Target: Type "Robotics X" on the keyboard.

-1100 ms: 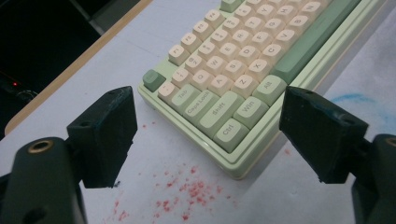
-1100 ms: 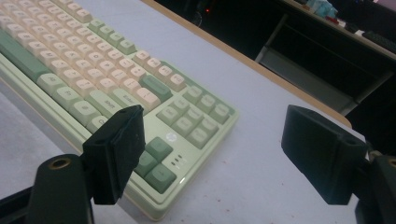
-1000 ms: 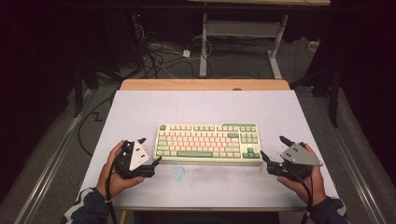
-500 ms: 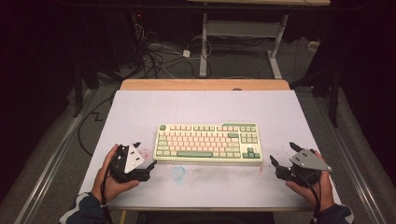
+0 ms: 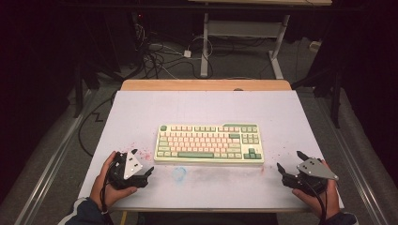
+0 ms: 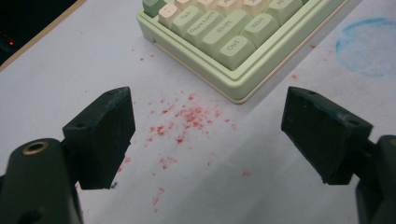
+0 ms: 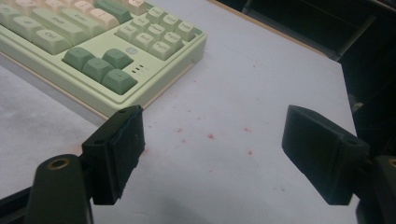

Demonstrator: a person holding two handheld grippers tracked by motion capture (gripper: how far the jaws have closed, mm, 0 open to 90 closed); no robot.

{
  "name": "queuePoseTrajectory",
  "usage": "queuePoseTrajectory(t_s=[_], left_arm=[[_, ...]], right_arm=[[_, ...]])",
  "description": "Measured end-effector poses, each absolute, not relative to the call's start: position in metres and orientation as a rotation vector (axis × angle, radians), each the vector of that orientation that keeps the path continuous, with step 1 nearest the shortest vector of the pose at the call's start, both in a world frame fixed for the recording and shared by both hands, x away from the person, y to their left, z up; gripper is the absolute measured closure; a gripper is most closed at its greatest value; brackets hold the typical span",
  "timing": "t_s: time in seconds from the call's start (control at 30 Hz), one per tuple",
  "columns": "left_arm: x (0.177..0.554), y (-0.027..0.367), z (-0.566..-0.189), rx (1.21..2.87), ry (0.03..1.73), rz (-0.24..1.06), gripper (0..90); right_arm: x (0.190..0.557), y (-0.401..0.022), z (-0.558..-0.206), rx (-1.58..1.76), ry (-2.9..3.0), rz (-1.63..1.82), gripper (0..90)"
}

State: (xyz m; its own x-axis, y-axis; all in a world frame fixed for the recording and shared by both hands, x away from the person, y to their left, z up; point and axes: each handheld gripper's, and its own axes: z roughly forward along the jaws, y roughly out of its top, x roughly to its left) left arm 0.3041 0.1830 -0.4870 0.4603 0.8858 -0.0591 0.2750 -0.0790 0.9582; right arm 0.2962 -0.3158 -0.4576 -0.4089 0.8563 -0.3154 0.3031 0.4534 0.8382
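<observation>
A pale bench (image 5: 141, 112) with a wooden strip along its 12 o'clock edge carries a green and cream keyboard (image 5: 209, 143) near its middle. Red specks (image 6: 187, 116) dot the surface at the keyboard's 8 o'clock corner, and a faint blue smudge (image 5: 179, 173) lies toward 6 o'clock.

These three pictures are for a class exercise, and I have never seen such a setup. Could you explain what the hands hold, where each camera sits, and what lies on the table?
A person holds two hand-held tools: the left gripper and the right gripper, each with two black jaws, both open and holding nothing. The high view looks down from above. The other two pictures come from cameras riding on each gripper, looking along its jaws. On the white table lies a green and cream keyboard, between the grippers. Red specks and a blue smudge mark the surface.
</observation>
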Motion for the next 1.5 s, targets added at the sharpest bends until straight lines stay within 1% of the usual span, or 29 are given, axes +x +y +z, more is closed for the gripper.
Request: queuePoseTrajectory(t_s=[0.43,1.5], left_arm=[[0.3054,0.184,-0.4864,1.599,1.024,0.678,16.2],[0.3102,0.1821,-0.4897,1.623,1.049,0.667,16.3]], right_arm=[[0.2947,-0.3125,-0.4561,0.974,1.93,0.901,18.4],[0.2966,-0.311,-0.4574,0.962,1.935,0.89,19.3]])
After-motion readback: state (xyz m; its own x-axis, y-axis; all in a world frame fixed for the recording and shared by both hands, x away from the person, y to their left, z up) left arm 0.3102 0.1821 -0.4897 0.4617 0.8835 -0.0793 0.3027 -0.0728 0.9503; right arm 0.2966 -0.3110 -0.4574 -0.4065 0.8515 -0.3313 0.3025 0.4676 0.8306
